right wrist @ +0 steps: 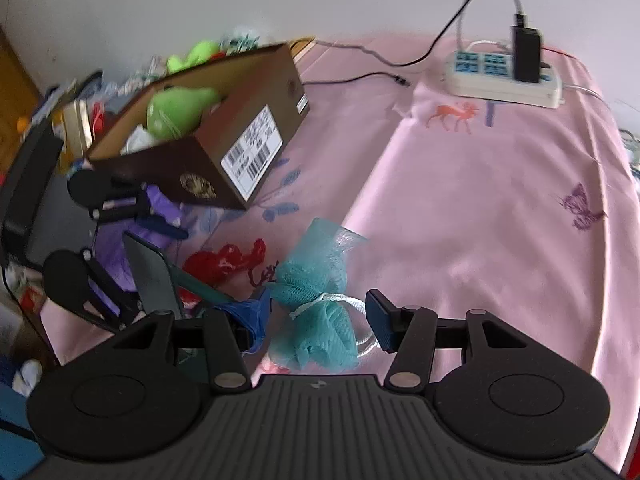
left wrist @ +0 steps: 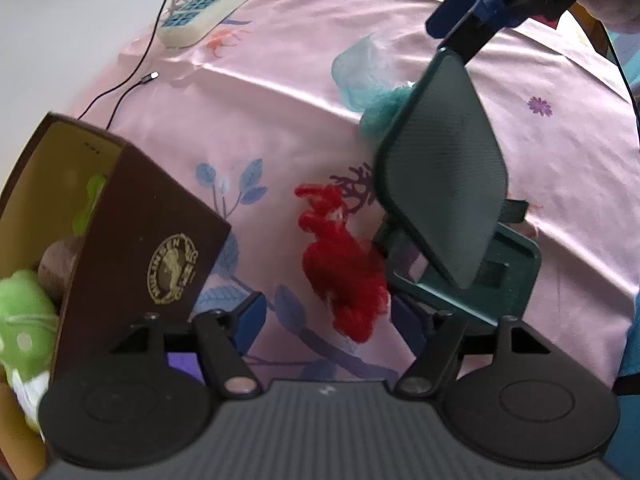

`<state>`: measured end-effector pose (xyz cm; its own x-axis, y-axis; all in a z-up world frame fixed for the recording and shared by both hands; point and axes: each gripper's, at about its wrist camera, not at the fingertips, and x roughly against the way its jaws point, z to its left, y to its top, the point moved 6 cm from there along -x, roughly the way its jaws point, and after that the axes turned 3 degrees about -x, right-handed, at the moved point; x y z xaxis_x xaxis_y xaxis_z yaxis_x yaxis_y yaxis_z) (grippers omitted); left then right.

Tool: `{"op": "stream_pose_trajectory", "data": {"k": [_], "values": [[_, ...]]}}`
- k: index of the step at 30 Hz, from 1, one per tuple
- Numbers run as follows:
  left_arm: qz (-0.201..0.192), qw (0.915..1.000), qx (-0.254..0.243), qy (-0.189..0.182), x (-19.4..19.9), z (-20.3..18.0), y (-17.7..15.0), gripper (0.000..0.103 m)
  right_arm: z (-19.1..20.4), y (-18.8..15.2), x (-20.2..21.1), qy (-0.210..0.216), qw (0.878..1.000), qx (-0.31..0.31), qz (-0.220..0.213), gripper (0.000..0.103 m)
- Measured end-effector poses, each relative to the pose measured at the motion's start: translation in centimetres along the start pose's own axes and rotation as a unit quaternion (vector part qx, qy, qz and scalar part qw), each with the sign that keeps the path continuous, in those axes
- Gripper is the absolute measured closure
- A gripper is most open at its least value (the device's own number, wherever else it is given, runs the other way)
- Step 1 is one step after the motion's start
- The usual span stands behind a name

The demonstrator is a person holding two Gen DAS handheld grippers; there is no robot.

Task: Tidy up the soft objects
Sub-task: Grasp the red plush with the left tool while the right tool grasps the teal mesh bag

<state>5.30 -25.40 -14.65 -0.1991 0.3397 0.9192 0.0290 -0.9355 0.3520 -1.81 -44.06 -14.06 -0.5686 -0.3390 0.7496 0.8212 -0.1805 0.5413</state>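
A red yarn bundle (left wrist: 344,272) lies on the pink printed cloth (left wrist: 300,120), between the spread fingers of my left gripper (left wrist: 326,320), which is open. A teal mesh bath pouf (right wrist: 316,308) with a white cord sits between the wide-apart fingers of my right gripper (right wrist: 318,320), also open. The pouf (left wrist: 372,84) shows in the left wrist view too, behind a dark green phone stand (left wrist: 440,184), with the right gripper (left wrist: 456,28) above it. A brown cardboard box (left wrist: 148,232) at the left holds a green plush toy (left wrist: 24,320).
The box (right wrist: 224,148) lies left of centre, with a green plush (right wrist: 176,108) in it. A white power strip (right wrist: 504,76) with a black adapter and cables lies at the far edge. The phone stand (right wrist: 148,272) stands beside the red yarn (right wrist: 224,260). Clutter lies beyond the box.
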Motion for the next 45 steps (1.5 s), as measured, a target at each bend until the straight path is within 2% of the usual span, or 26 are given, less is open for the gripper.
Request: {"op": "stream_pose_trajectory", "data": {"k": [5,9,14,17,21,22,26,28,32,33,35,36,38,40,45], "values": [[-0.003,0.9993,-0.036,0.002,-0.7,-0.8,0.5,0.031,0.6,0.5,-1.3,0.011,0.999,0.035,0.031,0.065],[-0.001,0.9985,-0.054,0.006,-1.1,-1.0,0.6,0.037,0.9,0.9,-2.1,0.016,0.998,0.048,0.044,0.065],[-0.005,0.9967,-0.08,0.011,-1.3,-0.9,0.5,0.036,1.1,0.7,-3.1,0.019,0.995,0.068,0.07,0.065],[-0.002,0.9961,-0.086,0.015,-1.2,-0.6,0.3,0.048,1.2,0.6,-3.6,0.023,0.994,0.075,0.08,0.065],[0.006,0.9978,-0.064,0.018,-1.4,0.6,0.1,0.073,1.2,0.4,-4.2,0.026,0.993,0.073,0.085,0.065],[0.004,0.998,-0.059,0.02,-1.5,0.8,0.1,0.075,1.2,0.4,-4.4,0.027,0.993,0.072,0.085,0.065],[0.002,0.9988,-0.043,0.022,-1.6,1.0,0.4,0.069,1.3,0.3,-4.9,0.029,0.994,0.065,0.084,0.066],[-0.001,0.9986,-0.044,0.03,-1.6,1.1,0.8,0.049,1.2,0.2,-5.3,0.022,0.994,0.063,0.089,0.067],[-0.005,0.9982,-0.044,0.039,-1.9,1.0,1.3,0.044,0.5,-0.1,-5.7,0.004,0.993,0.056,0.099,0.068],[-0.006,0.9981,-0.045,0.042,-2.1,1.1,1.5,0.047,0.3,-0.3,-5.8,0.003,0.994,0.051,0.101,0.069],[-0.004,0.9982,-0.047,0.036,-2.1,1.1,1.7,0.07,0.0,-0.3,-5.7,0.01,0.994,0.038,0.099,0.073],[-0.002,0.9983,-0.047,0.034,-2.2,1.1,1.7,0.073,-0.1,-0.3,-5.6,0.013,0.995,0.033,0.098,0.074],[-0.004,0.998,-0.052,0.037,-2.0,1.0,1.6,0.074,-0.3,-0.2,-5.2,0.019,0.995,0.02,0.092,0.082],[-0.004,0.9978,-0.053,0.041,-1.9,1.0,1.4,0.076,-0.4,-0.1,-5.0,0.022,0.996,0.007,0.087,0.085],[-0.013,0.9978,-0.038,0.052,-1.1,1.4,1.3,0.079,-0.6,-0.2,-4.8,0.019,0.997,-0.007,0.081,0.089]]}}
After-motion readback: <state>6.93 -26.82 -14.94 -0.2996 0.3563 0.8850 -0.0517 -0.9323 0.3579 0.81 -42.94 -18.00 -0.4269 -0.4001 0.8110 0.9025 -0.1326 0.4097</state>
